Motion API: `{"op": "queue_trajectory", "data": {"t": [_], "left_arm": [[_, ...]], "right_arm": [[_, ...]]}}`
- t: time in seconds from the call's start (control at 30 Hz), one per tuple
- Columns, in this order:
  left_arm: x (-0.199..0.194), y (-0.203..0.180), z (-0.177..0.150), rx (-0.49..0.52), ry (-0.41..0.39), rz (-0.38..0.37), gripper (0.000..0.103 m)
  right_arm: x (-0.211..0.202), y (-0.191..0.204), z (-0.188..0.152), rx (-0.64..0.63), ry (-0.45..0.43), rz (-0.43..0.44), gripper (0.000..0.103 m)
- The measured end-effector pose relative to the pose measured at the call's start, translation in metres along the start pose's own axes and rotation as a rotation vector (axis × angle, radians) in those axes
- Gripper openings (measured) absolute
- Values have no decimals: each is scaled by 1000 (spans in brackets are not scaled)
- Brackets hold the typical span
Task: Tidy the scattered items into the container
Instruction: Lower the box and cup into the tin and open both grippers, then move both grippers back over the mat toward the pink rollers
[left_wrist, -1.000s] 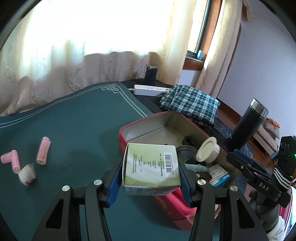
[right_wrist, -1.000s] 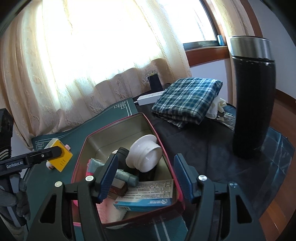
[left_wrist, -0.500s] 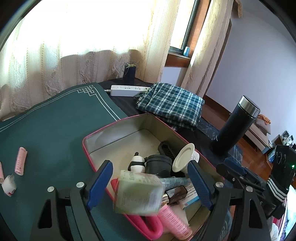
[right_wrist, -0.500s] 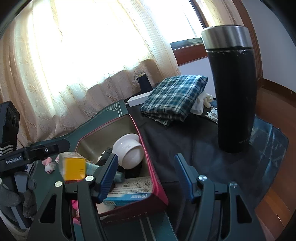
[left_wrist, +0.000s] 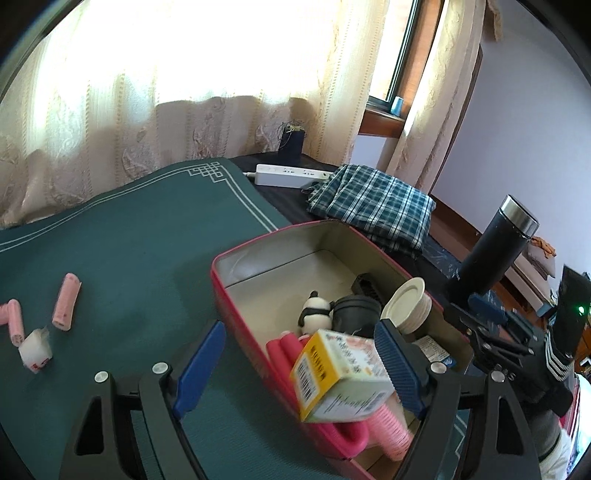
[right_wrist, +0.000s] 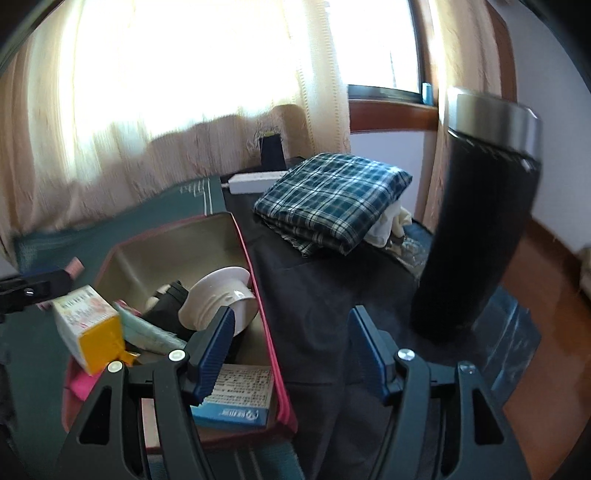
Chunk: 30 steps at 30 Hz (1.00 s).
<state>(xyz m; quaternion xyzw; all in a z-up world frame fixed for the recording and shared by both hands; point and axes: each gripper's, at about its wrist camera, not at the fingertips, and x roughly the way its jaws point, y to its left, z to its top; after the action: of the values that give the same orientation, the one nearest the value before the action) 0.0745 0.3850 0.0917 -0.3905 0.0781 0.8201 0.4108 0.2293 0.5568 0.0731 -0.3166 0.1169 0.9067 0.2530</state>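
The small yellow-and-white cardboard box (left_wrist: 341, 376) lies tilted on the pile at the near end of the red rectangular tin container (left_wrist: 236, 254), resting on pink foam rollers. It looks light and fairly stiff, easy to crush at the corners, so its flat sides are the place to take hold. On the green table mat (left_wrist: 129, 240) there remain three pale pink hair rollers (left_wrist: 66, 301) and a small white wrapped packet (left_wrist: 35, 349); the rollers look soft and apt to roll (pinch them across the middle). The left claw (left_wrist: 295, 363) is spread wide, released, gripping nothing. The right claw (right_wrist: 291, 349) is likewise spread and empty beside the container.
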Motion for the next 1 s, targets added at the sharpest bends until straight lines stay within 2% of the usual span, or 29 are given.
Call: {"op": "queue_trajectory", "data": {"t": [0.1, 0.3, 0.43, 0.5, 0.6, 0.67, 0.8, 0.87, 1.0], "left_arm": [[-2, 8, -6, -9, 2, 14, 85], [-12, 23, -11, -46, -15, 17, 85], [-16, 26, -14, -45, -12, 21, 85], [-15, 27, -16, -50, -7, 18, 85], [-13, 29, -18, -58, 0, 15, 85], [-13, 31, -18, -64, 0, 13, 85], [-18, 34, -19, -75, -9, 14, 85], [-21, 38, -21, -81, -13, 18, 85], [-25, 47, -24, -107, -14, 28, 85]], "right_arm": [[9, 12, 7, -62, 16, -41, 71], [20, 33, 22, -143, 11, -42, 71], [14, 38, 23, -137, -10, -19, 72], [7, 36, 21, -114, -21, 39, 72], [-5, 32, 20, -50, -20, 203, 72], [-14, 34, 19, -36, -24, 279, 74], [-28, 57, 12, -113, -4, 400, 78], [-32, 74, 6, -184, 16, 423, 78], [-27, 99, -7, -297, 60, 361, 78]]}}
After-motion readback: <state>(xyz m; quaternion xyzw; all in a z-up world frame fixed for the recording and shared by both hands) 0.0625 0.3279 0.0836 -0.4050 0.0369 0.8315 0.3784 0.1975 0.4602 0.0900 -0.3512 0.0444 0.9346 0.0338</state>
